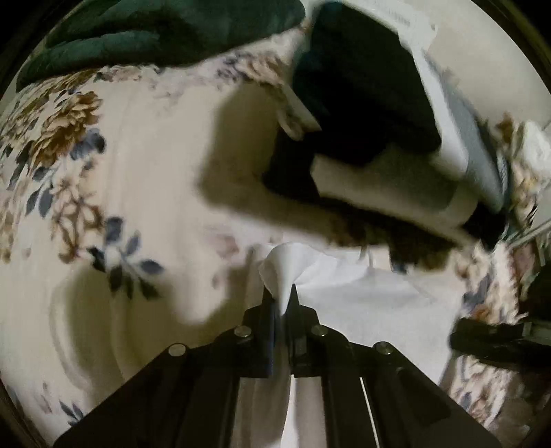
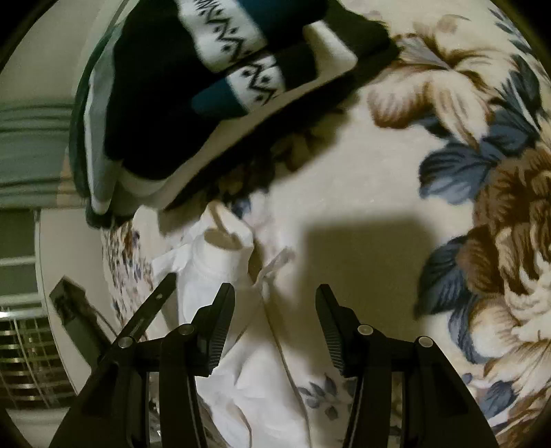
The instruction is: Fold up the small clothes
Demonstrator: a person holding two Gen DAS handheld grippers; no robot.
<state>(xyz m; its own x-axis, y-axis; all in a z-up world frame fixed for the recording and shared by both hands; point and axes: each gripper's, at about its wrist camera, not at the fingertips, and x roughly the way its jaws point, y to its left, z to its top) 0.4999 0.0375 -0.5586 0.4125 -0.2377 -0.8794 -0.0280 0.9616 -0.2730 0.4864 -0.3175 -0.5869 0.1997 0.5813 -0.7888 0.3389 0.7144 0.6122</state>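
A small white garment (image 1: 361,303) lies on the floral blanket (image 1: 144,172). My left gripper (image 1: 283,293) is shut on a pinched fold of it, and the cloth rises in a peak between the fingers. In the right wrist view the white garment (image 2: 220,275) lies crumpled to the lower left, with the left gripper's finger (image 2: 155,303) at its edge. My right gripper (image 2: 275,296) is open and empty, over the garment's right edge and a thin drawstring (image 2: 272,268).
A stack of folded clothes (image 2: 165,113), dark, grey and white, with patterned socks (image 2: 241,44) on top, lies just beyond the garment; it also shows in the left wrist view (image 1: 378,103). A dark green cloth (image 1: 155,31) lies at the far edge. The blanket's edge (image 2: 113,262) is at the left.
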